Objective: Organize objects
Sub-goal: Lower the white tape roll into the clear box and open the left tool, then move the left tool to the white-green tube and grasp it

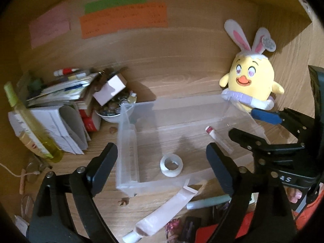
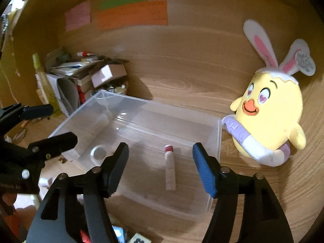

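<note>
Your left gripper (image 1: 162,168) is spread wide, nothing between its jaws; it hangs over the near-left part of the clear plastic bin (image 1: 129,141). Your right gripper (image 2: 161,168) is also wide open and empty, poised over the bin's (image 2: 217,139) near side. In the left wrist view the right gripper (image 1: 246,124) shows at 3 o'clock, blue pad up by the bin's far right corner.

2 items lie inside the bin: a roll of white tape (image 1: 171,165) on the floor toward the near-left, and a small tube with a red cap (image 2: 169,168) toward the right, lying flat, cap pointing away from you. The 2 sit apart.

Outside the bin: a pink squeeze tube (image 1: 162,212) at 6 o'clock in the left view, just off the near wall. A yellow chick plush with bunny ears (image 2: 269,117) stands at 3 o'clock, just beside the bin's right wall. A pile of papers and boxes (image 1: 66,105) sits at 9 o'clock.
</note>
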### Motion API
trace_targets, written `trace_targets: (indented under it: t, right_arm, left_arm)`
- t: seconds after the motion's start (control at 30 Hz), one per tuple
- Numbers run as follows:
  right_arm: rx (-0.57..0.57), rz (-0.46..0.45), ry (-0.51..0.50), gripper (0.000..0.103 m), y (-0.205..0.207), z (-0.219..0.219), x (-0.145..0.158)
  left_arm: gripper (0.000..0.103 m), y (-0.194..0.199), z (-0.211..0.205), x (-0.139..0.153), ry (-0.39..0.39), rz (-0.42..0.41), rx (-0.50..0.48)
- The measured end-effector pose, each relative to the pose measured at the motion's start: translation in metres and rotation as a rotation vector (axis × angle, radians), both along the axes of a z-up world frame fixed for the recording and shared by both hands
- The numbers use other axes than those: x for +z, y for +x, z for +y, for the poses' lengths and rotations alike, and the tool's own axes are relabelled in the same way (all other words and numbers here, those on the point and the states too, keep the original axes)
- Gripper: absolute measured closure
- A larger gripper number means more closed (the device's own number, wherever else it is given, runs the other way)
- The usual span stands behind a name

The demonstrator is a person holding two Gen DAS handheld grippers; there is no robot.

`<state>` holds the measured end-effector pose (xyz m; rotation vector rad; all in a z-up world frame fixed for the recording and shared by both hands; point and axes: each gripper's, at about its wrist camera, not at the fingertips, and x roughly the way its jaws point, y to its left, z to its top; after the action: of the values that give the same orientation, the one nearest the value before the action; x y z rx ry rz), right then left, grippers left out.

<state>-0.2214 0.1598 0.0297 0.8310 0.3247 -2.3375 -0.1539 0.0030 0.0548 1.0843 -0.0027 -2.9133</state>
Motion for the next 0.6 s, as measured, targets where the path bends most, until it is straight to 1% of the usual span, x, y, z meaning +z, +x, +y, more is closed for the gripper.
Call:
trace_targets:
  t: [0.1, 0.23, 0.37, 0.5, 0.6]
  right_arm:
    - [0.016, 0.018, -0.009, 0.030, 0.012, 0.007, 0.006]
    - [0.046, 0.034, -0.033, 0.027, 0.030, 0.018, 0.013]
    - [0.084, 0.039, -0.057, 0.021, 0.050, 0.028, 0.018]
    - [0.109, 0.060, -0.055, 0.021, 0.073, 0.035, 0.014]
    - [0.135, 0.047, -0.061, 0.020, 0.088, 0.038, 0.009]
  left_arm:
    - [0.007, 0.011, -0.004, 0.004, 0.011, 0.017, 0.007]
    - [0.007, 0.027, -0.011, 0.006, 0.028, 0.031, 0.016]
    - [0.007, 0.043, -0.018, 0.004, 0.036, 0.038, 0.030]
    - [0.007, 0.061, -0.028, 0.001, 0.053, 0.044, 0.042]
    - [0.007, 0.073, -0.034, -0.004, 0.054, 0.032, 0.051]
